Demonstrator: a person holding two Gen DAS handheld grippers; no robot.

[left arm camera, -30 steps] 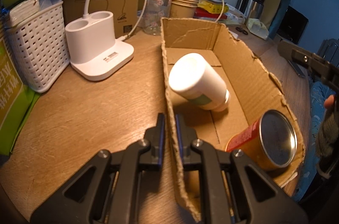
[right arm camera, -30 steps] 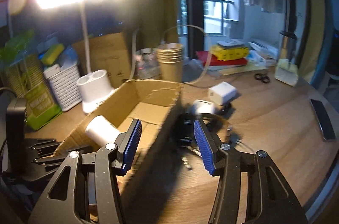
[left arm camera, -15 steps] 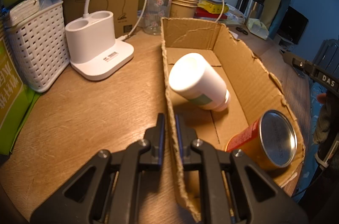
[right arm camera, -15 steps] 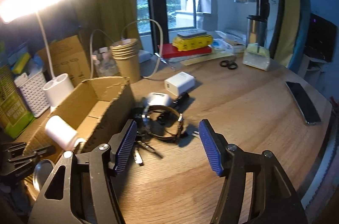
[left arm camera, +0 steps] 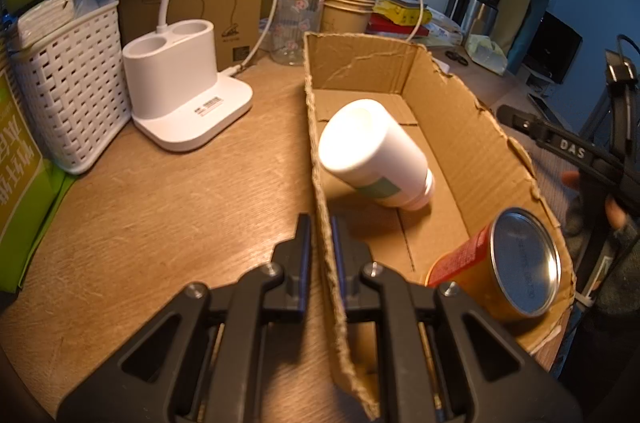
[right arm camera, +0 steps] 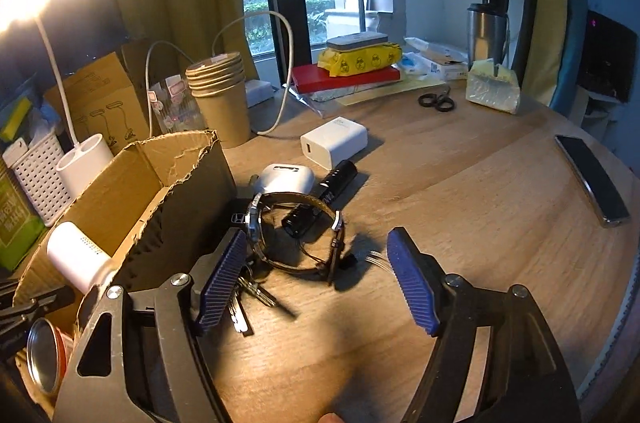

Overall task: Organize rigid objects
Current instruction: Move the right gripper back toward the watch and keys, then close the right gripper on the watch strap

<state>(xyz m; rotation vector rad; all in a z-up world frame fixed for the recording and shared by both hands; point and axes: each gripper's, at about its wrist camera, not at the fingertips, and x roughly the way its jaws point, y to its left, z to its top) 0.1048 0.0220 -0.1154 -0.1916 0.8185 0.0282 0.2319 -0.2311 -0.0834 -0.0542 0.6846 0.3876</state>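
Two rigid things already lie in the torn brown cardboard box: a white plastic bottle on its side near the middle and a red-and-yellow tin can with a silver end at the near corner. The left gripper has its jaws closed almost fully on the box's near wall, one finger inside and one outside, most likely to steady the light carton on the wooden table while more goes in.

Outside the box, just beside its far wall, the remaining pieces sit in a loose cluster: a metal-banded wristwatch, a black cylindrical flashlight touching it from behind, a white earbud case, a white square charger and a bunch of keys. The right gripper hangs over this cluster, angled downward; its jaws have just been opening and stand wide with nothing between the blue pads. The watch lies just ahead of the gap, so it looks like the next pick, though the keys under the left finger could get snagged.
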